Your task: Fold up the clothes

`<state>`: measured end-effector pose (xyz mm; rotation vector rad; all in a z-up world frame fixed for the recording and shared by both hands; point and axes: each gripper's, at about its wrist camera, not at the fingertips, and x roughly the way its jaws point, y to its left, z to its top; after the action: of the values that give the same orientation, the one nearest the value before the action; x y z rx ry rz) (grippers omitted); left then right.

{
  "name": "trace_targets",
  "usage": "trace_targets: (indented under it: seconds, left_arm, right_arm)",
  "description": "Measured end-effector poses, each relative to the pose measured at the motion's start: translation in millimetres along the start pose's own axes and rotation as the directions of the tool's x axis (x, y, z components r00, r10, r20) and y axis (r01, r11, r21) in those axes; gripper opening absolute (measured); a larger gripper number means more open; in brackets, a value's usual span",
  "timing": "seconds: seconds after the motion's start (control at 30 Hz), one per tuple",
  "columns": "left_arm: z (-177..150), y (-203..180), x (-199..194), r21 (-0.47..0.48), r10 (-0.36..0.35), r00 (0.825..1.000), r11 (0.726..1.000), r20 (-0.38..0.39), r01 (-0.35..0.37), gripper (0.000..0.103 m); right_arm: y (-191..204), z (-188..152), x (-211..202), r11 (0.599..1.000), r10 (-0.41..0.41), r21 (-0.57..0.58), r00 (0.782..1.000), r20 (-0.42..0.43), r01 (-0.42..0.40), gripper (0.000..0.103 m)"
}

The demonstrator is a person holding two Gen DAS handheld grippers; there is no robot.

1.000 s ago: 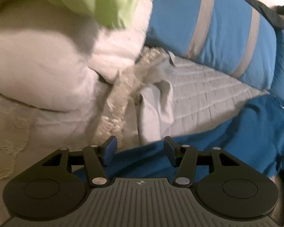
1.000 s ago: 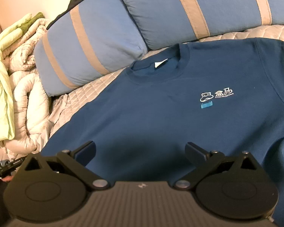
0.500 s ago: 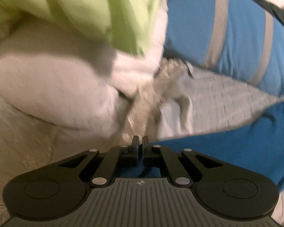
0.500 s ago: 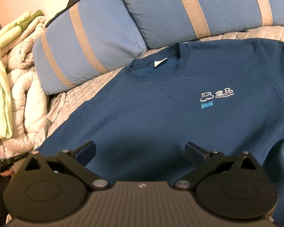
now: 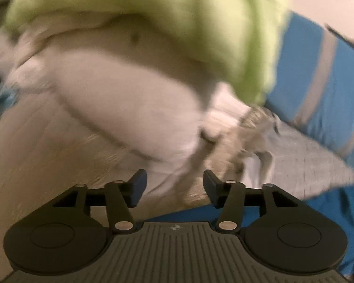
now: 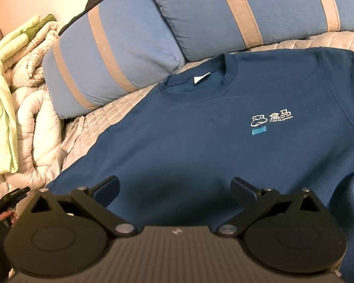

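The main risk: the left gripper [image 5: 174, 187], whose jaws have just been opening with nothing between them, snags the white quilt [image 5: 120, 99] beside the sweatshirt instead of its sleeve. The right gripper [image 6: 174, 189] hangs released over the blue sweatshirt [image 6: 200, 146], which lies flat, face-up, below the 2 striped pillows [image 6: 111, 54].
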<state>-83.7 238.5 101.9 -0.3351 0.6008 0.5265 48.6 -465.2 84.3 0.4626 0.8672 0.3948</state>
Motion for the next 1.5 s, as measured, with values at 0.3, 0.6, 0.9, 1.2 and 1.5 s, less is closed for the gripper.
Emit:
trace_targets:
  seconds: [0.3,0.6,0.9,1.2,1.5]
  left_arm:
    - [-39,71,-35,-0.34,-0.009,0.998,0.94,-0.057,-0.011,0.062]
    - [-97,116,-26,-0.677,-0.132,0.986,0.736,-0.099,0.031,0.062]
    - [-123,129,-1,-0.839,-0.204,0.979,0.53,0.011,0.12,0.049]
    - [-100,115,-10,-0.76,-0.185,0.981,0.63,0.052,0.159,0.009]
    - [-44,42,-51,-0.449,-0.121,0.988,0.881,0.095,0.151,0.008]
  right_arm:
    - [14,-4,-5,0.996,0.018,-0.082,1.0,0.02,-0.017,0.103]
    - [63,-28,-25,0.902,0.086,-0.432,0.987,0.136,-0.019,0.103]
    - [107,-72,-26,0.67,0.139,-0.742,0.985,0.098,-0.021,0.103]
    - [102,-65,-26,0.705,0.122,-0.709,0.986,0.114,-0.005,0.103]
    - [99,-63,-20,0.718,0.059,-0.694,0.99,0.128,0.047,0.103]
